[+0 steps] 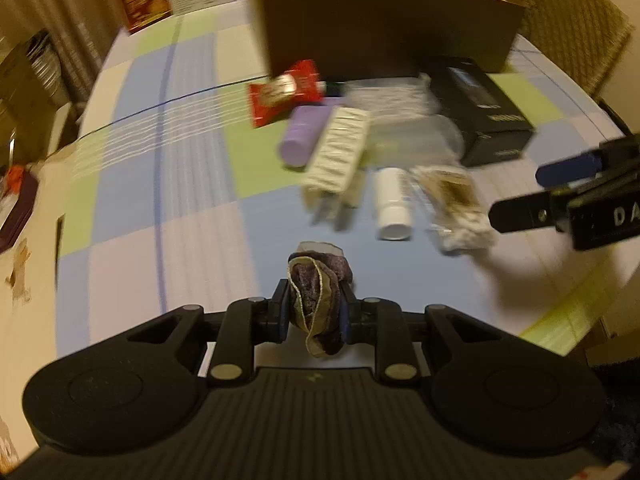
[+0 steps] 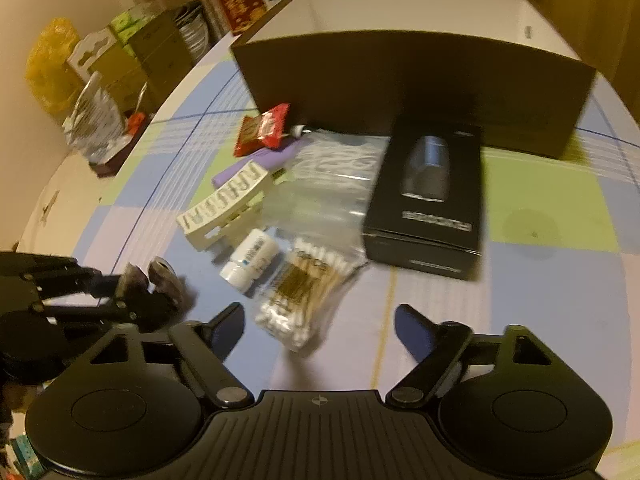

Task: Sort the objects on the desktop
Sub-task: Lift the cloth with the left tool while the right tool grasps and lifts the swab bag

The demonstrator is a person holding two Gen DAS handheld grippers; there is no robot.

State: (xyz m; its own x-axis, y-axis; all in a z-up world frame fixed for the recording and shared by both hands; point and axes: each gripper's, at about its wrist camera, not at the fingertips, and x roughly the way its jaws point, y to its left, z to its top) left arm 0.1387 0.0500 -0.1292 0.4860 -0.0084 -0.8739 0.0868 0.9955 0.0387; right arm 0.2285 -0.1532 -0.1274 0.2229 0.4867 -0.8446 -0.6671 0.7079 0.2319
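The left claw [image 1: 314,312] pinches a crumpled purple cloth [image 1: 318,292] above the checked tablecloth [image 1: 168,184].

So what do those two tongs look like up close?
Both are black plastic. The left tongs have blue pads inside the fingers, silver rivets on the link arms, round discs at each side and a ribbed plate between. The right tongs match, and white letters show on their side.

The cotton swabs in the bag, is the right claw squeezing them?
No, the right claw stands open above the cotton swab bag, its two fingers apart on either side and not pressing on it.
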